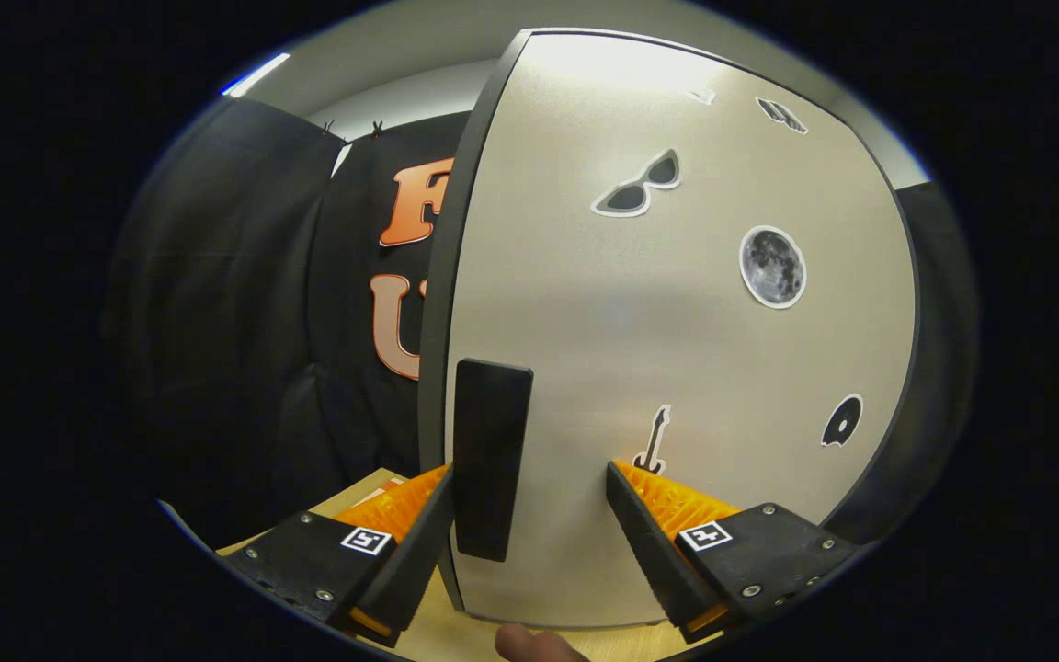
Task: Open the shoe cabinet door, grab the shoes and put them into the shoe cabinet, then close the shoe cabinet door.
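Note:
The shoe cabinet door (677,303) is a pale grey panel with a dark edge, standing close in front of me and carrying several stickers. A black upright handle (491,457) sits near the door's left edge. My gripper (529,478) is open, its fingers straddling the handle: the left fingertip (433,501) lies just left of the handle, while the right fingertip (626,487) stands well to its right, against the door face. No shoes are in sight.
A light wooden tabletop (456,634) runs under the fingers and the door's lower edge. Black cloth (244,322) hangs to the left of the cabinet. A fingertip of a person's hand (529,644) pokes in below, between the fingers.

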A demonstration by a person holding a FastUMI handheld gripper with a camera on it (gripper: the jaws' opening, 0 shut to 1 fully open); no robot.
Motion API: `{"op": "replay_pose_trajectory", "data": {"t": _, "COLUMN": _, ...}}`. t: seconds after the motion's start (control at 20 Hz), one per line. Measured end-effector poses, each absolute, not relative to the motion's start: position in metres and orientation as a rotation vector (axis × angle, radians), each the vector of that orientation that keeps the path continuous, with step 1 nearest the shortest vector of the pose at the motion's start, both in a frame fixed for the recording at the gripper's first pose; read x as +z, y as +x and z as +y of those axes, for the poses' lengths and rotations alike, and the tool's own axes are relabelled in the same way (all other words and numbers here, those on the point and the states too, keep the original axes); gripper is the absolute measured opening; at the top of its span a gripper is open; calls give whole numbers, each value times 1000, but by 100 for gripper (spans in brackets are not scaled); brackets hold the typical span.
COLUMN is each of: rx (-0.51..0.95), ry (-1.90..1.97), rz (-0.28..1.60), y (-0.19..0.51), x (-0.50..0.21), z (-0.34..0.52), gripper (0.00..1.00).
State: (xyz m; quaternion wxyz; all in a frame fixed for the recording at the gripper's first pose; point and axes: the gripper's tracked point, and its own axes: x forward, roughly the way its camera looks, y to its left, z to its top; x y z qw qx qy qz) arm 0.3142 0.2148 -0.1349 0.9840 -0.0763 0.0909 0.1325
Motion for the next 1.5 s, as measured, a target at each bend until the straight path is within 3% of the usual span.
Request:
{"op": "replay_pose_trajectory", "data": {"t": 0.7, "rx": 303, "ry": -254, "rz": 206, "y": 306, "x": -138, "z": 218, "gripper": 97}}
{"op": "replay_pose_trajectory", "data": {"t": 1.1, "rx": 298, "ry": -334, "rz": 245, "y": 207, "x": -145, "z": 217, "gripper": 95}}
{"op": "replay_pose_trajectory", "data": {"t": 1.5, "rx": 221, "ry": -313, "rz": 173, "y": 120, "x": -79, "z": 162, "gripper": 95}}
